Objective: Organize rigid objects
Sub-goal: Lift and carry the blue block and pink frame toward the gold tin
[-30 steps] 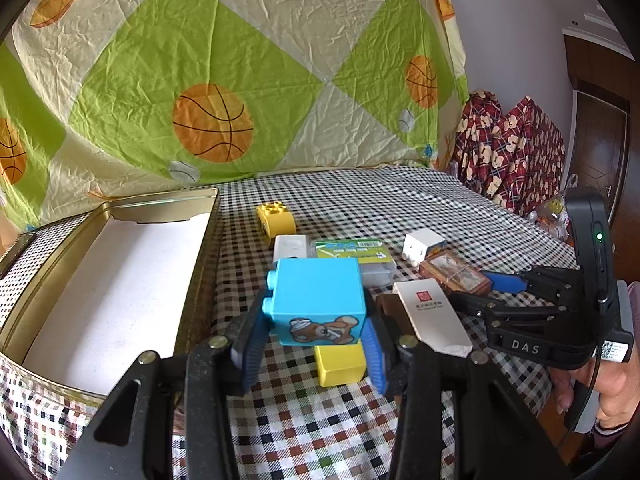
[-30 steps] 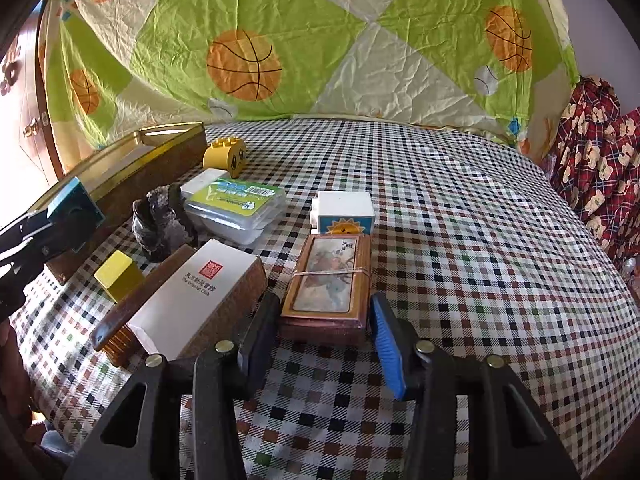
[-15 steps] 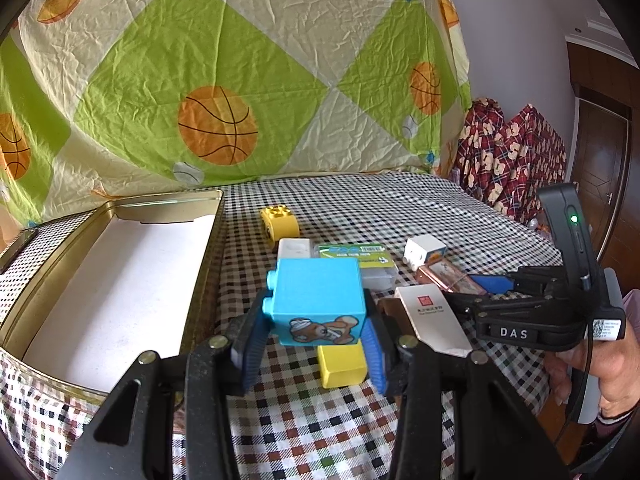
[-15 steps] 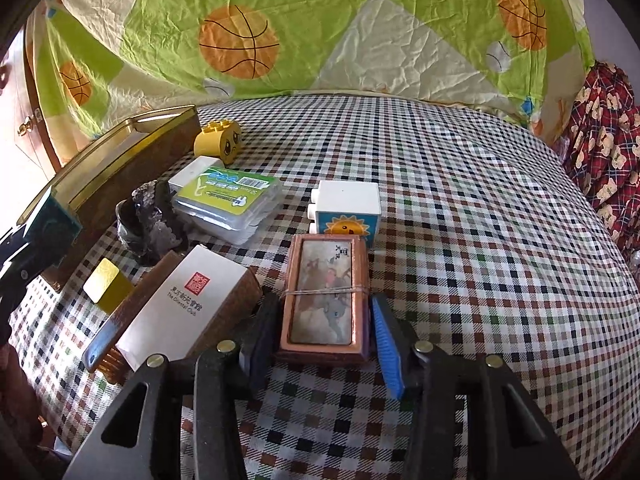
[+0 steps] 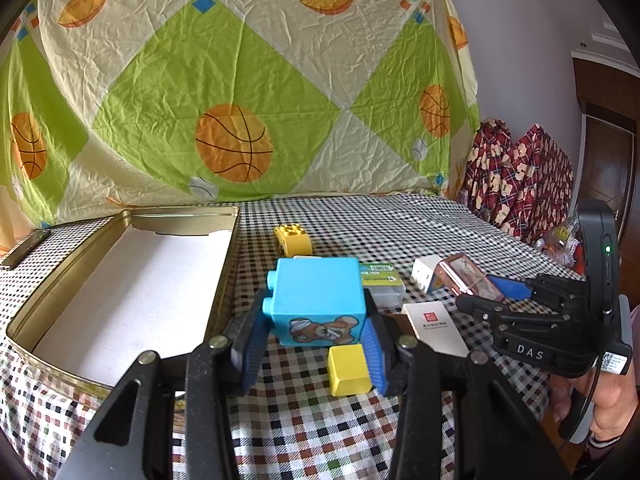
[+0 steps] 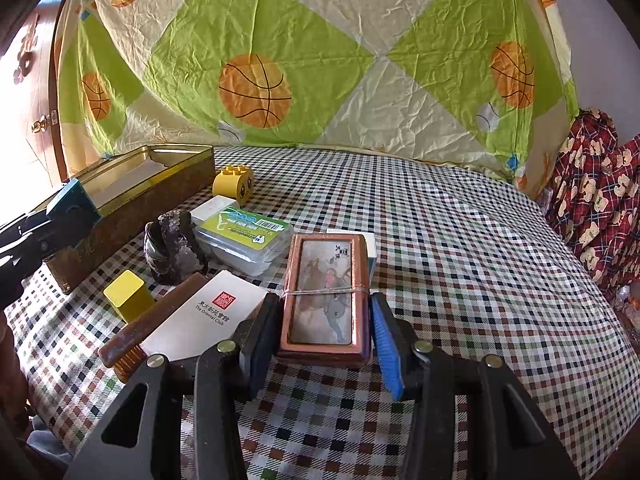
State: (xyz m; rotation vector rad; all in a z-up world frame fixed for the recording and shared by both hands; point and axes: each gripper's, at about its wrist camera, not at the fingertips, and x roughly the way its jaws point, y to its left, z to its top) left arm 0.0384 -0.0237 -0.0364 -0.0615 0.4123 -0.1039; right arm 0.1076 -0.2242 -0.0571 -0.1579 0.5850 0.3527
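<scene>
My left claw point(image 5: 316, 344) grips the blue block point(image 5: 318, 300), lifted beside the open tin point(image 5: 224, 280); only this view shows the tin's bare white floor. My right claw point(image 6: 322, 336) clamps the copper-framed box point(image 6: 325, 296); its view alone reveals the dark rock point(image 6: 172, 246). Open checkered cloth point(image 6: 460, 260) spreads rightward.

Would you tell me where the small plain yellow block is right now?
In the right wrist view the yellow block stands on the checked cloth at left, between the tin box and the brown brush, near the dark rock.
</scene>
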